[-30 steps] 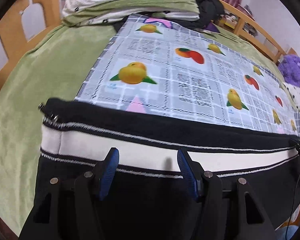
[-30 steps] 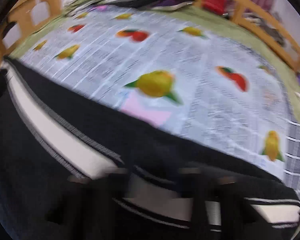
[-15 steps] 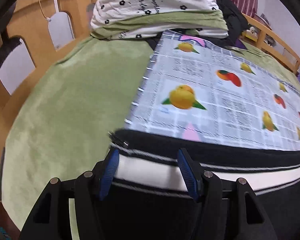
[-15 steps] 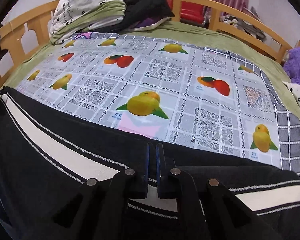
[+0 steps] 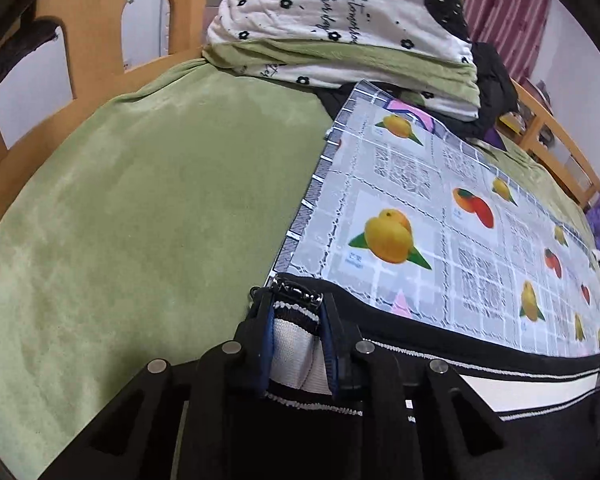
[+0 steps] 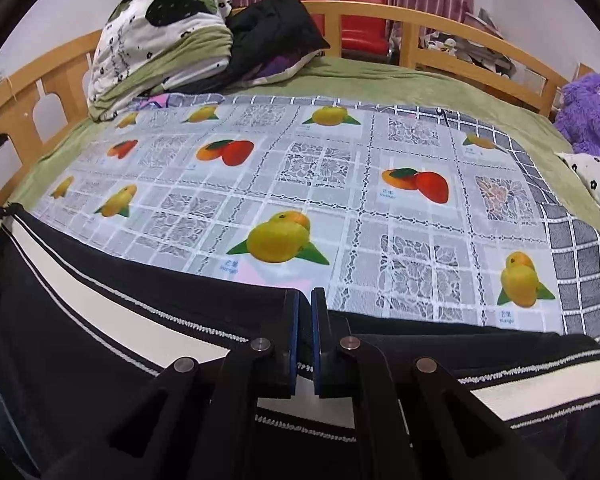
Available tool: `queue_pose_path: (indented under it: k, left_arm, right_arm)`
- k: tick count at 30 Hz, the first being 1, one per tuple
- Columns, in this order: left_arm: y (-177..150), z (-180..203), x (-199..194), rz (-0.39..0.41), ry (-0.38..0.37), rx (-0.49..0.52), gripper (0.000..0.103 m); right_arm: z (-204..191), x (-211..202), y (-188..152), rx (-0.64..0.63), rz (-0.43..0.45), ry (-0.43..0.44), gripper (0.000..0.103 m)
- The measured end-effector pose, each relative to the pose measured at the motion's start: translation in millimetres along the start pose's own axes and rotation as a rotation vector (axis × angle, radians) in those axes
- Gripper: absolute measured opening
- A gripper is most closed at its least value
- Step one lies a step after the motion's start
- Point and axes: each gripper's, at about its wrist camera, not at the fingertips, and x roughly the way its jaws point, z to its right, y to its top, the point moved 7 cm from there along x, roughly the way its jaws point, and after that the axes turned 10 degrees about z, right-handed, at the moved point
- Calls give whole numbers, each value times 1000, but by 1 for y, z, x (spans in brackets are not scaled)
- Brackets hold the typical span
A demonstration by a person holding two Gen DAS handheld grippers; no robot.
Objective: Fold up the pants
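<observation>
The black pants (image 6: 80, 340) with a white side stripe lie across the near edge of a fruit-print cloth (image 6: 340, 184) on the bed. My left gripper (image 5: 296, 320) is shut on the bunched left end of the pants (image 5: 500, 360), the white stripe squeezed between its blue pads. My right gripper (image 6: 305, 320) is shut on the pants' black upper edge near the middle, pads almost touching. The stripe runs from left to right under both grippers.
A green blanket (image 5: 140, 220) covers the bed left of the cloth. Folded bedding (image 6: 156, 40) and a black garment (image 6: 276, 32) are piled at the far left. A wooden rail (image 6: 460, 28) rings the bed. A purple plush toy (image 6: 592, 116) sits at the right.
My left gripper slid left along the pants to their end and closed on the bunched fabric. My right gripper closed on the pants' edge and has held there.
</observation>
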Motion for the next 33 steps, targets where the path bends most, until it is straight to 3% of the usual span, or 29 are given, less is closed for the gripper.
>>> queue_pose_path:
  k: [6,8,11,12,14,17,20,23,27,29,33]
  left_arm:
    - [-9,10,11,-15,91,74,26]
    - [-8,15,7,-26,111,106,38]
    - [-8,30,-11,-12,105,169,56]
    - [-8,35,-18,2,101,186,58]
    - [-11,47,-30,24,85,220,61]
    - [-19,67,-37,16,19,211,63]
    - [-33,95,-32,-22,-70,199,63]
    - [-48,118,-14,-46,-41,250,63]
    - [-61,122,12,-101,-5,232,64]
    - [-60,121,13,-77,0,204,65]
    - [-62,123,-1,-105,-15,179,65]
  right_arm:
    - [1,34,-19,10,-74,-25,7]
    - [4,31,-17,44,-70,-28,10]
    - [17,9,-11,99,-47,-40,27]
    - [22,-2,-10,110,-25,-52,39]
    - [40,-23,-10,127,16,-98,48]
    - [64,-31,-26,132,-25,-161,48]
    - [84,-4,-49,123,-113,-225,47]
    - [89,9,-41,134,-56,-246,48]
    - [90,26,-32,86,-71,-280,47]
    - [95,26,-30,108,-64,-263,48]
    - [95,22,-29,150,-50,-267,49]
